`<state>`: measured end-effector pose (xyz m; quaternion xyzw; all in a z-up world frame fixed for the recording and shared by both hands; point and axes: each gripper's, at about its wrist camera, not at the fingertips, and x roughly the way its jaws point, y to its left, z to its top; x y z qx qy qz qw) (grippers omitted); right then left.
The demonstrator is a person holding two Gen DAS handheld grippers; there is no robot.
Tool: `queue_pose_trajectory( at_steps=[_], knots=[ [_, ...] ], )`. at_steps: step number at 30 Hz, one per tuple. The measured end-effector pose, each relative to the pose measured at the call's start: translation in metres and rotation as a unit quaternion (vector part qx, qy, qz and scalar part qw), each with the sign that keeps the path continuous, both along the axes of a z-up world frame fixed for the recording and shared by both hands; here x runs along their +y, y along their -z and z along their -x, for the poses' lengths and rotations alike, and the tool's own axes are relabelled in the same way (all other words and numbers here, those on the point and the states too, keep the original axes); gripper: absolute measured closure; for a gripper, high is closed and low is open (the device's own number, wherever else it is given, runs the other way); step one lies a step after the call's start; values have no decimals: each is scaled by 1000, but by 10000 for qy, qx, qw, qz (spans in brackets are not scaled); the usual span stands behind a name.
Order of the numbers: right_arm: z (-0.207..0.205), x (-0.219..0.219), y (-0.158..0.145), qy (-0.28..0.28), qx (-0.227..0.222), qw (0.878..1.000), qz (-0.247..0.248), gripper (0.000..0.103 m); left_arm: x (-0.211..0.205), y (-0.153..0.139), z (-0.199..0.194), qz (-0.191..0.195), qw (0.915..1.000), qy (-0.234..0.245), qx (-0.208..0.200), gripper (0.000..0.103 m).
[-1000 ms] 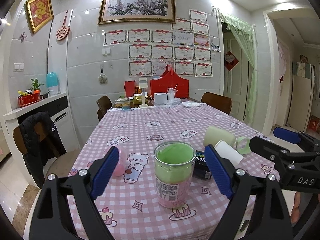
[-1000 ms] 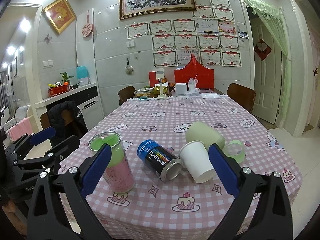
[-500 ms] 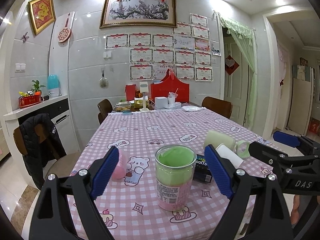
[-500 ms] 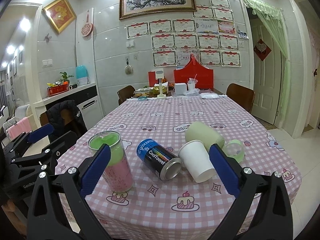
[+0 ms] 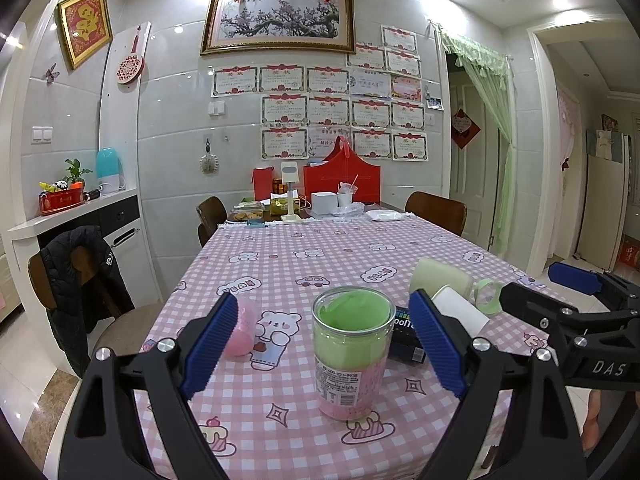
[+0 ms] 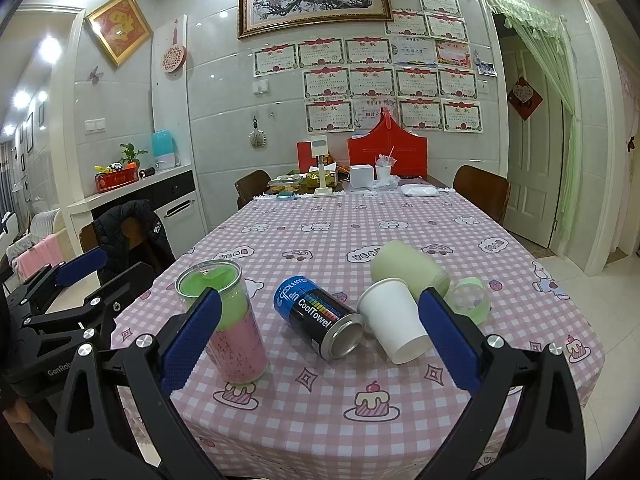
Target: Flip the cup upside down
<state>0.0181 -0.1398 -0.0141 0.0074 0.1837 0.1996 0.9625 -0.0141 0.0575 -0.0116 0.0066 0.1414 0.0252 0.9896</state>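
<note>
A clear plastic cup (image 5: 351, 352) with green and pink filling stands upright near the table's front edge; it also shows in the right wrist view (image 6: 225, 320). My left gripper (image 5: 324, 344) is open, its blue pads either side of this cup without touching it. A white paper cup (image 6: 394, 326) lies on its side, mouth toward me, and shows in the left wrist view (image 5: 460, 310). My right gripper (image 6: 320, 344) is open and empty, in front of the can and the paper cup.
A blue-black "CoolTowel" can (image 6: 318, 322) lies on its side between the cups. A pale green mug (image 6: 408, 270) and a small green cup (image 6: 470, 298) lie behind. A pink object (image 5: 242, 326) sits at left. Boxes clutter the table's far end (image 5: 324, 204). Chairs surround the pink-checked table (image 6: 400, 216).
Both views have shifted slightly; the plastic cup sits a little lower and closer between my left pads. Nothing on the table has moved.
</note>
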Motion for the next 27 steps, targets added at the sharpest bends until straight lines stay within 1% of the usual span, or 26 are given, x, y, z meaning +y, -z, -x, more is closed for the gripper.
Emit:
queue_pose_trajectory(
  at_steps=[27],
  knots=[
    [0,1,2,0,27,10000,-3,8,-1,6,-3,-55,10000,-5,66,17]
  ],
)
